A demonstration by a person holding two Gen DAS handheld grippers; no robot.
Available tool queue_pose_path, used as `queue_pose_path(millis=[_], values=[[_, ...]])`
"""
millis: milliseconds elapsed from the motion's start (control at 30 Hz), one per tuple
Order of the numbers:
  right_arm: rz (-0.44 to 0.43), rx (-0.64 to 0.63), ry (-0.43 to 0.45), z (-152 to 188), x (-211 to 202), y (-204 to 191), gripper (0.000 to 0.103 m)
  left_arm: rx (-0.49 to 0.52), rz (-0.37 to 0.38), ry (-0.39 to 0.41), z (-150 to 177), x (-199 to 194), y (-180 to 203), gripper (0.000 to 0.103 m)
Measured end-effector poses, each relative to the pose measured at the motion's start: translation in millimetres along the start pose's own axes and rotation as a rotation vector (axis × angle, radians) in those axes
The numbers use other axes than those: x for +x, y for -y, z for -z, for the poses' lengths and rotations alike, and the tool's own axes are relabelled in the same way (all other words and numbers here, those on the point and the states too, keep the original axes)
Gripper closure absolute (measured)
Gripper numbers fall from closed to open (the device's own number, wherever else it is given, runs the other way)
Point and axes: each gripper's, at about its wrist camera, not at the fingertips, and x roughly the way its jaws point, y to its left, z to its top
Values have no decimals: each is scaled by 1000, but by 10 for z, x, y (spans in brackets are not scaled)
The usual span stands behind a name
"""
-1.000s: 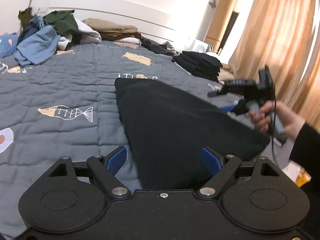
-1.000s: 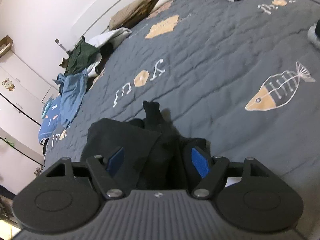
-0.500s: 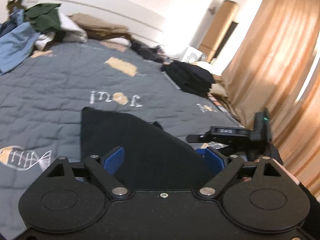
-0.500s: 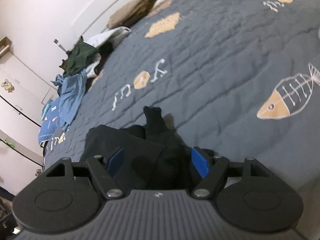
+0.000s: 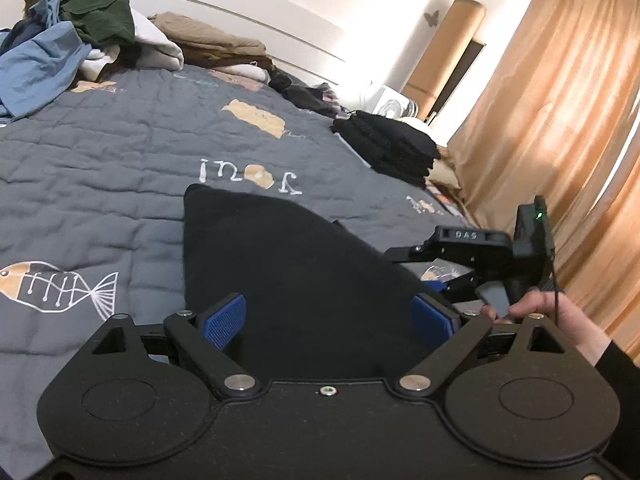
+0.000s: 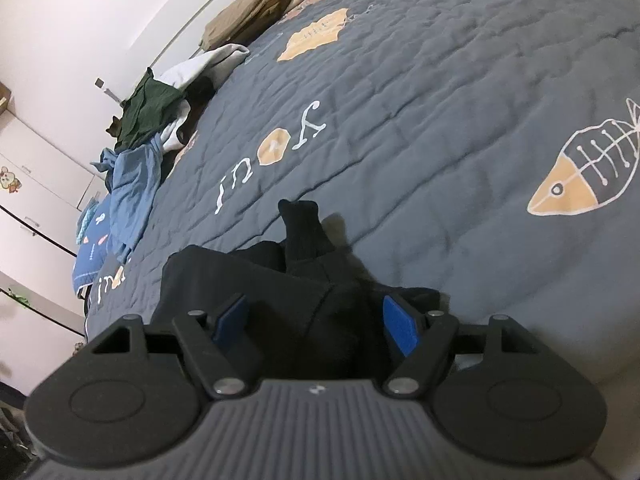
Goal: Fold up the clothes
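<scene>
Grey quilted bedding printed with fish skeletons covers the bed [image 5: 100, 152], with a loose heap of clothes [image 5: 80, 40] by the headboard and a neat black stack [image 5: 392, 144] near the curtain. At the near edge lies the black garment [image 5: 288, 272], spread in a smooth flat panel with a straight far edge in the left wrist view; from the right wrist view it looks bunched, with a cuff or sleeve end [image 6: 304, 228] poking out onto the quilt. Both the left gripper [image 5: 330, 316] and the right gripper [image 6: 316, 318] hang over the dark cloth with jaws spread, pinching nothing. Judging by this, a fold is in hand; that stray sleeve likely needs tucking in before the panel is doubled over.
</scene>
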Motion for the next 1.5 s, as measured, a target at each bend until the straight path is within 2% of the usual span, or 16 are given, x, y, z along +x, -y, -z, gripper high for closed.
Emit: queue_pose_path(millis=[167, 267, 333, 400, 467, 533, 667, 767, 833, 900, 1000, 1067, 1133, 1200, 1367, 1500], values=[[-10, 8, 24, 0, 12, -11, 31, 12, -11, -10, 28, -17, 18, 12], [-13, -16, 52, 17, 3, -47, 36, 22, -14, -7, 43, -19, 34, 8], [-5, -35, 69, 22, -13, -73, 46, 26, -15, -7, 50, -19, 37, 8], [4, -61, 96, 15, -61, -99, 69, 27, -18, -8, 48, -15, 37, 8], [-2, -87, 132, 0, -140, -136, 79, 25, -20, -8, 41, -5, 35, 8], [-19, -111, 169, -17, -227, -181, 81, 24, -21, -8, 42, -1, 33, 8], [-80, -169, 226, -37, -378, -317, 82, 25, -23, -10, 41, 12, 42, 8], [-114, -188, 185, -40, -329, -374, 78, 28, -23, -12, 45, 21, 46, 8], [-78, -190, 128, -25, -220, -371, 70, 32, -24, -12, 50, 23, 46, 8], [-5, -206, 57, -1, -83, -373, 48, 36, -27, -12, 52, 23, 46, 8], [44, -220, -12, 30, 34, -356, 46, 39, -29, -12, 55, 32, 44, 8], [28, -218, 4, 36, 6, -351, 46, 41, -31, -11, 61, 36, 44, 8], [18, -235, 41, 41, -47, -364, 53, 44, -34, -13, 67, 42, 43, 8], [19, -248, 82, 36, -104, -374, 85, 45, -36, -16, 71, 51, 42, 8], [-18, -203, 272, -38, -380, -343, 89, 48, -33, -16, 67, 51, 43, 8], [-14, -280, 421, -13, -462, -486, 90, 50, -34, -14, 73, 46, 41, 8]])
